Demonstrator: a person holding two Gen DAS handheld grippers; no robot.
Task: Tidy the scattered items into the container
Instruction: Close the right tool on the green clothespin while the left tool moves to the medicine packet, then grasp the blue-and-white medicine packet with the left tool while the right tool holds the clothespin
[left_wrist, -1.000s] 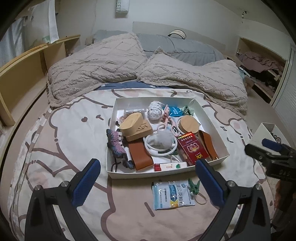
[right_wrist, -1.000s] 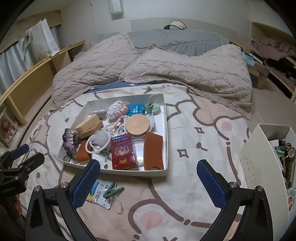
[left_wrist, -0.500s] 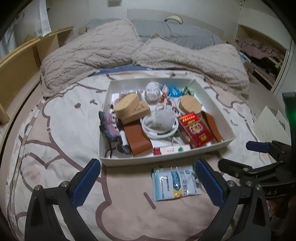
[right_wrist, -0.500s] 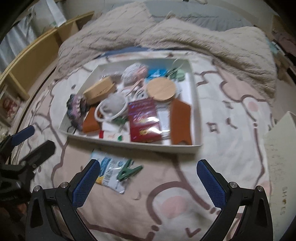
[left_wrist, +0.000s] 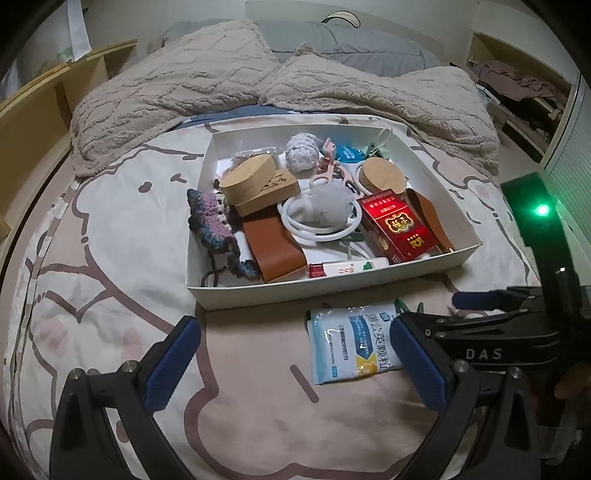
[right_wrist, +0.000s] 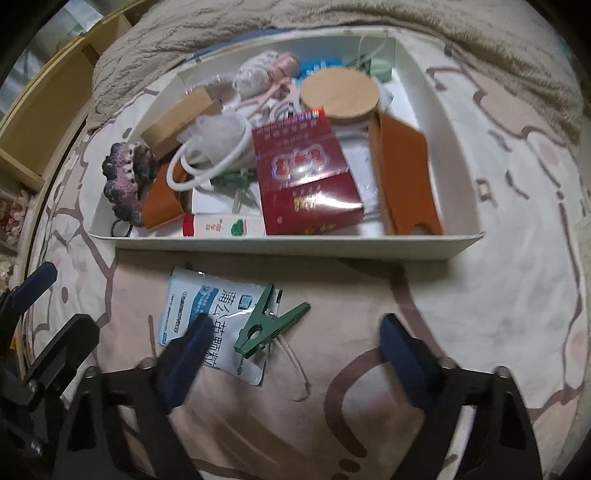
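A white tray (left_wrist: 332, 291) (right_wrist: 280, 247) holding several items sits on the patterned bedspread. In front of it lies a white and blue sachet (left_wrist: 351, 339) (right_wrist: 207, 314), with a green clothes peg (right_wrist: 269, 321) (left_wrist: 402, 308) resting on its edge. My right gripper (right_wrist: 295, 332) (left_wrist: 448, 308) points steeply down over them. Its jaws are closing; the peg lies between them and the pads do not touch it. The left finger overlaps the sachet. My left gripper (left_wrist: 293, 332) (right_wrist: 55, 306) hangs open over the bedspread before the tray, holding nothing, with the sachet by its right finger.
A thin pale loop (right_wrist: 291, 365) lies on the bedspread beside the peg. Fluffy beige pillows (left_wrist: 295, 85) fill the far side behind the tray. A wooden shelf unit (left_wrist: 44, 96) runs along the left. The tray's near wall stands just beyond the sachet.
Both grippers have sunk toward the bedspread. The right one tipped further down and came over the sachet and peg, and its jaws stand narrower than before.
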